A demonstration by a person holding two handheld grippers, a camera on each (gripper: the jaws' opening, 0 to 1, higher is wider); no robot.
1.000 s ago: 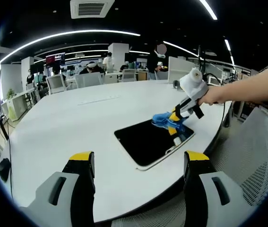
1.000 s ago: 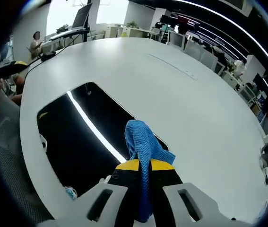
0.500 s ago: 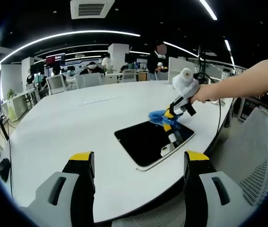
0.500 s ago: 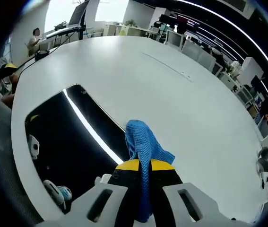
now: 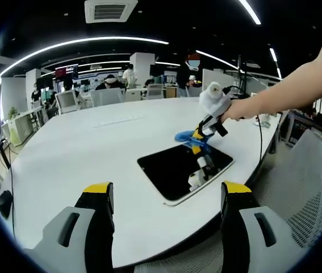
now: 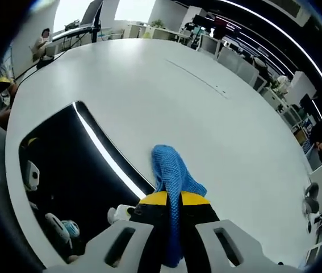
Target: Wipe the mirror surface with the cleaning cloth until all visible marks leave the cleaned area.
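A dark rectangular mirror [image 5: 183, 168] lies flat on the white table [image 5: 81, 153], near its right edge. My right gripper [image 5: 197, 134] is shut on a blue cleaning cloth [image 5: 185, 136] and hovers at the mirror's far edge. In the right gripper view the cloth [image 6: 171, 173] sticks up between the shut yellow-tipped jaws of the right gripper [image 6: 171, 199], and the mirror [image 6: 70, 165] spreads to the left, reflecting a ceiling light strip. My left gripper [image 5: 166, 190] stands open over the table's near edge, well short of the mirror, with nothing between its fingers.
A person's forearm [image 5: 285, 91] reaches in from the right. A mesh office chair [image 5: 314, 182] stands beside the table at right. Desks, chairs and people fill the office behind. A cable [image 5: 4, 165] hangs off the left table edge.
The right gripper with the cloth has travelled along the mirror toward its far edge. The left gripper has stayed put.
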